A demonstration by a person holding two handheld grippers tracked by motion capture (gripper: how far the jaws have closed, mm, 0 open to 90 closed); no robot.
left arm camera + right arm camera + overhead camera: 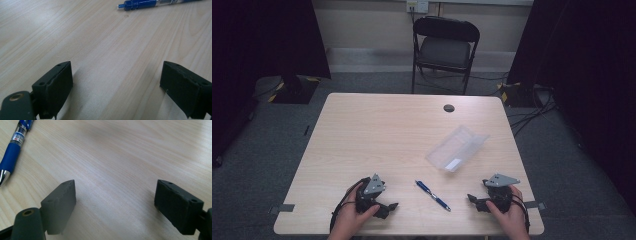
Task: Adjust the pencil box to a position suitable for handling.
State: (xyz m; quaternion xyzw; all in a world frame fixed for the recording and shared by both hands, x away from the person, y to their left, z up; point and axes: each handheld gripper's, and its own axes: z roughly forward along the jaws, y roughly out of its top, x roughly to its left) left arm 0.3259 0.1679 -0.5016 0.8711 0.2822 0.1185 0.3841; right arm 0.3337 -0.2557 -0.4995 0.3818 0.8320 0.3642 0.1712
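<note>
A blue ballpoint pen with a clear barrel (433, 195) is lying diagonally on the pale wood-grain desk (377, 135), near its front edge. A clear plastic rectangular case (457, 148) is sitting behind it. The left tongs (391, 206) and right tongs (472, 199) are flanking the pen, both spread wide, pinching nothing.

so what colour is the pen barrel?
Blue pen, with a clear section and silver tip; right gripper view shows it best.
</note>
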